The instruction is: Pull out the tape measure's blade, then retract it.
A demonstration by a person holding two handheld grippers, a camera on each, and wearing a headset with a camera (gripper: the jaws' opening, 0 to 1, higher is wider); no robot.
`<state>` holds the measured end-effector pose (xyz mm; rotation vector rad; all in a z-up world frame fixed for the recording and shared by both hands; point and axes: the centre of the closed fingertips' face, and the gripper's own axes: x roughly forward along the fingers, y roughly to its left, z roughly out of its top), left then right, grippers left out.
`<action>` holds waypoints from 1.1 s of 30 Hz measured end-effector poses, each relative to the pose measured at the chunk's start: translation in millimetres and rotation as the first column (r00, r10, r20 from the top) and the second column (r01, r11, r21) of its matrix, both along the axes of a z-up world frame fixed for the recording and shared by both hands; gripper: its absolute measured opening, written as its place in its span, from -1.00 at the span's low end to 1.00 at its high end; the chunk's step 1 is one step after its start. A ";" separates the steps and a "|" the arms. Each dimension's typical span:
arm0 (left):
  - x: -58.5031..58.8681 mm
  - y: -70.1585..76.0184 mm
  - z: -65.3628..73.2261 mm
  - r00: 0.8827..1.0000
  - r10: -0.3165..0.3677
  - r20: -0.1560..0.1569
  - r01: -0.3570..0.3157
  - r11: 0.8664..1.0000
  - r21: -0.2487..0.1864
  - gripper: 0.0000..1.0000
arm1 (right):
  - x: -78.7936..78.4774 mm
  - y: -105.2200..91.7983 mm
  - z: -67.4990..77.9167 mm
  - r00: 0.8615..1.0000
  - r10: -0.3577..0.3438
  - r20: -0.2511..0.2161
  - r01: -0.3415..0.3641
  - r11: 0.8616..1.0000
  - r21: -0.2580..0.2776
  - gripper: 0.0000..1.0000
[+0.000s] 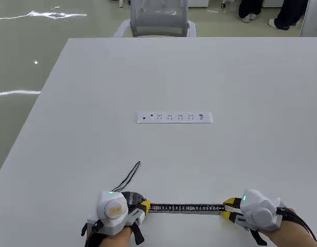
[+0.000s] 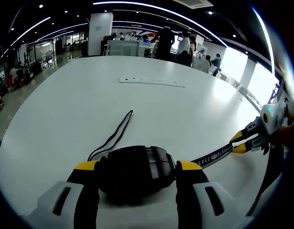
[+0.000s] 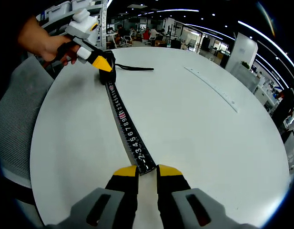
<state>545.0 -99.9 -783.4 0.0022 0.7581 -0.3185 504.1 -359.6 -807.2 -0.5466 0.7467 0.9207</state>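
Long white rectangular power strip (image 1: pixel 174 117) lies flat mid-table, taken here as the reference mark. Broad white matte table (image 1: pixel 250 77) carries everything.

Black, rounded plastic tape measure case (image 1: pixel 133 197) sits well apart from the power strip, on the person's side of it and off toward its left end, close to the near table edge. Left gripper (image 2: pixel 137 167), white body with yellow-tipped black jaws, is clamped around the case, one jaw on each flank; the case fills the gap between them.

Narrow black steel blade (image 1: pixel 186 208) with white numerals is drawn out of the case and lies flat on the table. It runs roughly parallel to the power strip's long side, on the near side of it and well clear of it. In the right gripper view the numerals run upward from the free end toward the case.

Right gripper (image 3: pixel 147 170), same build, is on the person's side of the power strip, past its right end. Its jaws are pinched together on the blade's free end, whose tip sits between the yellow tips.

Thin black cord wrist loop (image 1: pixel 128 176) trails from the case across the table toward the power strip, stopping well short of it.

Grey mesh-backed office chair (image 1: pixel 159 18) stands beyond the power strip at the far table edge.
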 end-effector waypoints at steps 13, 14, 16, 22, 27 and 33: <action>-0.4 1.1 -0.6 1.000 -0.015 -0.011 0.015 0.997 0.072 0.21 | 1.5 -6.3 -8.4 0.999 0.018 -0.028 -0.019 0.999 -0.044 -1.00; -0.5 1.1 -0.4 1.000 -0.015 -0.011 0.016 0.997 0.072 0.21 | -0.3 -6.3 -3.5 1.000 0.018 -0.015 -0.018 0.999 -0.049 -1.00; -0.3 1.4 -0.9 1.000 -0.017 -0.012 0.017 0.997 0.071 0.21 | 0.5 -5.6 -0.1 1.000 0.006 -0.016 -0.007 1.000 -0.024 -0.86; -0.8 0.7 -1.7 0.999 -0.029 -0.013 0.030 0.997 0.070 0.21 | 12.1 -2.1 14.4 0.999 0.038 0.024 -0.038 0.999 -0.009 -0.47; -1.3 0.4 -1.5 0.999 -0.041 -0.012 0.042 0.997 0.070 0.19 | 10.9 15.4 12.8 0.988 0.148 0.040 -0.146 0.989 -0.039 -0.41; -1.4 0.3 -1.6 0.999 -0.042 -0.003 0.042 0.996 0.078 0.18 | 11.4 51.1 -4.9 0.946 0.316 0.064 -0.301 0.936 -0.183 -0.69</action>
